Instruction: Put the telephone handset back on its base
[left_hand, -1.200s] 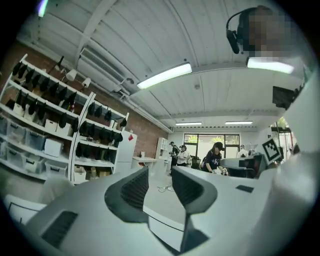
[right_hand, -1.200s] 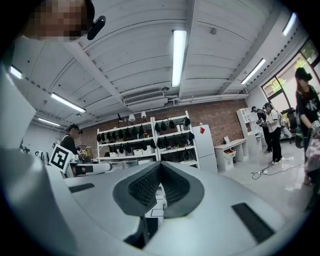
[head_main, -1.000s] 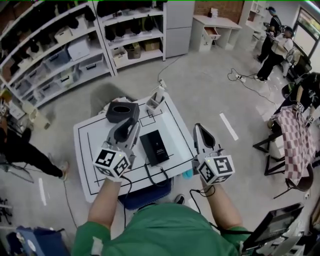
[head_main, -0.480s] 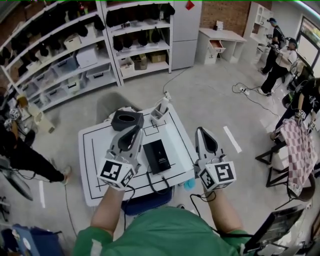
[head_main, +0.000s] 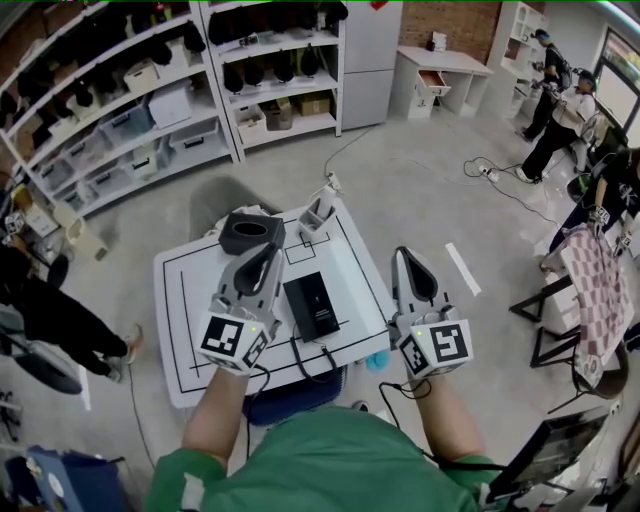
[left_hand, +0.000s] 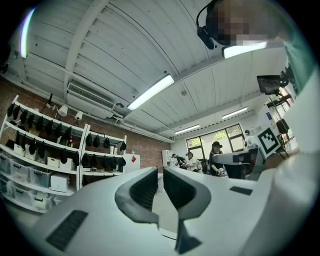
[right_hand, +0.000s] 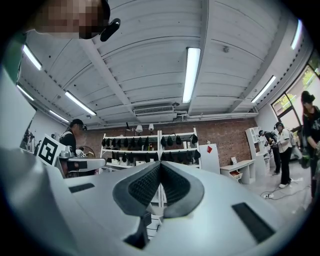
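Note:
The black telephone lies flat in the middle of the white table, and its cord loops over the front edge. I cannot tell the handset from the base. My left gripper hovers just left of the phone, shut on nothing. My right gripper is held past the table's right edge, also shut and empty. Neither gripper view shows the phone. The left gripper and the right gripper point out at the ceiling and far shelves.
A dark grey round holder and a small pale stand sit at the table's far edge. A blue seat is under the near edge. Shelving lines the back wall. People stand at the far right and at the left.
Both grippers have risen a little above the table. The left gripper's jaws look narrower than a second ago. The telephone has stayed in place.

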